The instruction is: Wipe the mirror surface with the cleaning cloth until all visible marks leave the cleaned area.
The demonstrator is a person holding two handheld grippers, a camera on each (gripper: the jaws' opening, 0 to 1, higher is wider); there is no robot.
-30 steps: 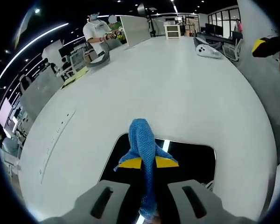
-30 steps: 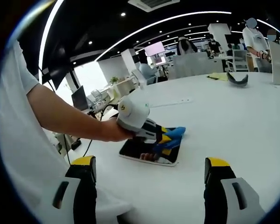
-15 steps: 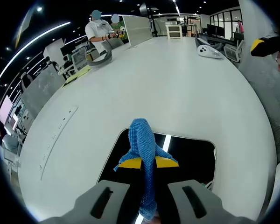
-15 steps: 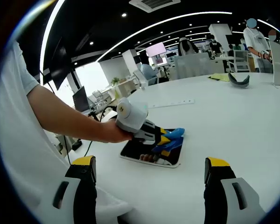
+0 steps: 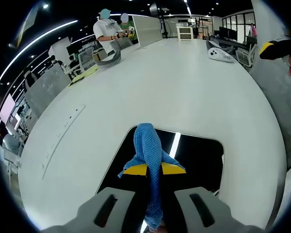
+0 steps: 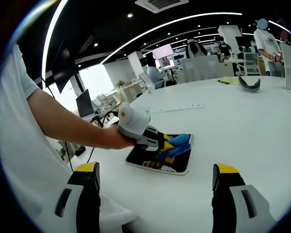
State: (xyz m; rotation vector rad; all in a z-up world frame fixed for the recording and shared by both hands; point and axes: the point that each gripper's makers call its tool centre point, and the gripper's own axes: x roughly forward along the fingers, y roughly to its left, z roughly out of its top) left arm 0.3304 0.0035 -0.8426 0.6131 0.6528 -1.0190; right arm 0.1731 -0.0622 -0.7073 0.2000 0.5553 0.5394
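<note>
Blue mesh cleaning cloth point(image 5: 149, 154) is pinched between the closed jaws of the left gripper point(image 5: 153, 169), its free end bunched up ahead of the yellow tips and resting on the dark mirror point(image 5: 199, 160), which lies flat on the white counter point(image 5: 184, 82) near its close edge. In the right gripper view the person's hand point(image 6: 112, 140) holds that tool low over the left part of the glass, the cloth point(image 6: 177, 144) spread toward the mirror's middle and a reflection of fingers showing in the pane point(image 6: 179, 165). To the right, the right gripper point(image 6: 155, 194) hangs apart from the mirror with its jaws standing wide and holding nothing. Whether marks remain on the surface cannot be told at this resolution. Judged risks: the mirror is unsecured, with no restraint from the idle right tool, so a firm stroke could slide it across the smooth counter, possibly toward the close edge. The cloth is gripped along a narrow fold, so dragging pressure could pull it loose or let the hard yellow tips meet the glass and scratch it. The bunched contact patch is small, so strips of the pane, particularly the right side and corners, could be missed.
</note>
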